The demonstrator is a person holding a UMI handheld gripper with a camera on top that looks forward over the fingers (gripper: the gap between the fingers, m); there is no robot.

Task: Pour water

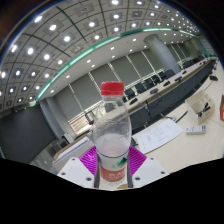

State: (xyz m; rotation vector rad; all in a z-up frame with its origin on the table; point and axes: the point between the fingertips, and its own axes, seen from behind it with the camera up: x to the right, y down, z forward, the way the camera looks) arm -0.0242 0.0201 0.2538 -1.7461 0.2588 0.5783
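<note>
Standing between the two purple pads of the tool is a clear water bottle with a red cap and a red label low down. Both pads press on its sides, so the tool is clamped on it. Behind the bottle, a white bench holds papers. Further right sits an orange thing, too blurry to name. Round lights dot the dark ceiling.

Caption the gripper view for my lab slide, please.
Gripper shut on a clear, red-capped water bottle, tilted view of a conference room with long desks behind.
</note>
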